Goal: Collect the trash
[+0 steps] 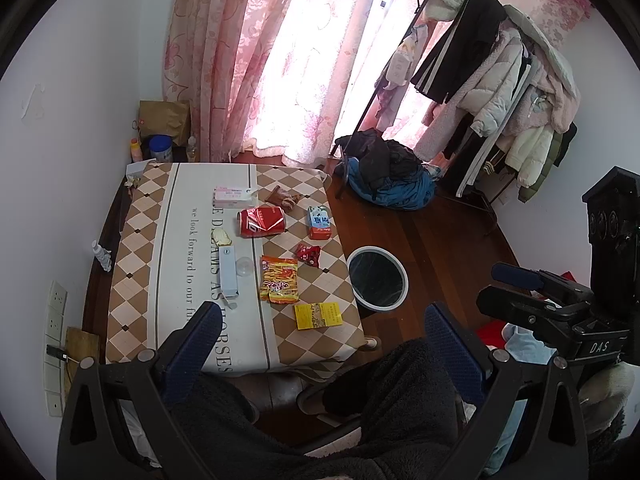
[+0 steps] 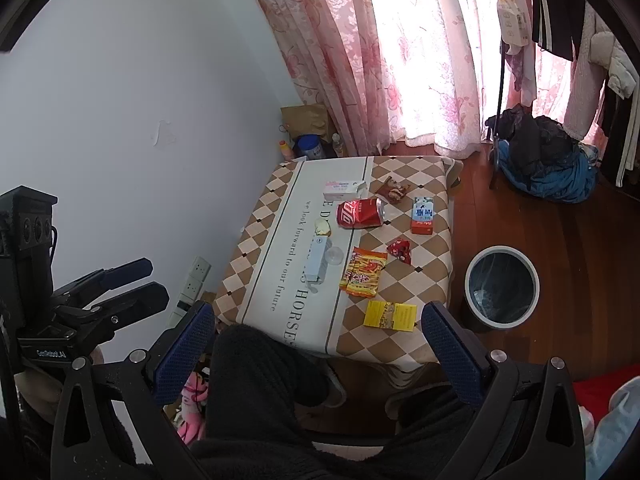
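Trash lies on a small table (image 1: 136,280) (image 2: 424,344): a crushed red cola can (image 1: 262,221) (image 2: 360,213), an orange snack bag (image 1: 279,279) (image 2: 363,271), a yellow packet (image 1: 318,315) (image 2: 390,315), a small red wrapper (image 1: 309,254) (image 2: 400,249), an orange-blue carton (image 1: 320,222) (image 2: 423,215), a brown wrapper (image 1: 283,198) (image 2: 393,190), a pink-white box (image 1: 234,197) (image 2: 343,189) and a long pale box (image 1: 228,270) (image 2: 318,258). A white-rimmed bin (image 1: 378,278) (image 2: 502,284) stands on the floor right of the table. My left gripper (image 1: 320,328) and right gripper (image 2: 318,330) are open, empty, held high above the near table edge.
A clear cup (image 1: 244,267) (image 2: 334,256) stands beside the long box. A heap of dark and blue clothes (image 1: 388,172) (image 2: 548,164) lies on the wooden floor under a coat rack (image 1: 500,80). Pink curtains hang behind. My dark-clad legs (image 1: 400,400) are below.
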### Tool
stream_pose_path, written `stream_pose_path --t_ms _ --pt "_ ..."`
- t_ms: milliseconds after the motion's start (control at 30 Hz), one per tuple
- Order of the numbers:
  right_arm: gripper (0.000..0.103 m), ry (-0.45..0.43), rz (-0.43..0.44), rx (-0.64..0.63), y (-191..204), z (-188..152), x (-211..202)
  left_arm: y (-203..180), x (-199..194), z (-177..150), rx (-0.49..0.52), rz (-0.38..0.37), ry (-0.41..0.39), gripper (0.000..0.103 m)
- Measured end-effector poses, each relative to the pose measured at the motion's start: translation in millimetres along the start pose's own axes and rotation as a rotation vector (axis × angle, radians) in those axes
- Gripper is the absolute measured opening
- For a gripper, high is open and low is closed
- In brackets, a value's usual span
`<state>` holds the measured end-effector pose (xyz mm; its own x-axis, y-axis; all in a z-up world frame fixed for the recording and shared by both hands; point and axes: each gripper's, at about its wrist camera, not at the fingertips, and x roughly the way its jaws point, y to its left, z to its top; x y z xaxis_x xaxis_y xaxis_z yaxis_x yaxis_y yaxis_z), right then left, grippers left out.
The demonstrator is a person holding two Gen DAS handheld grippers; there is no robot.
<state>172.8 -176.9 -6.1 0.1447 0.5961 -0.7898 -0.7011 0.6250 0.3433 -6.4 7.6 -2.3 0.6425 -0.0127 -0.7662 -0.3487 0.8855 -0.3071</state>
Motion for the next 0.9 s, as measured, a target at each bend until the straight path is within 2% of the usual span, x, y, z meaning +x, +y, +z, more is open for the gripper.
stream_pose_path --t_ms 900 --pt "0.103 -0.005 -0.003 -0.008 3.7 0.2 -4.7 -2.1 -4.0 -1.9 0.002 -0.001 -0.001 0.103"
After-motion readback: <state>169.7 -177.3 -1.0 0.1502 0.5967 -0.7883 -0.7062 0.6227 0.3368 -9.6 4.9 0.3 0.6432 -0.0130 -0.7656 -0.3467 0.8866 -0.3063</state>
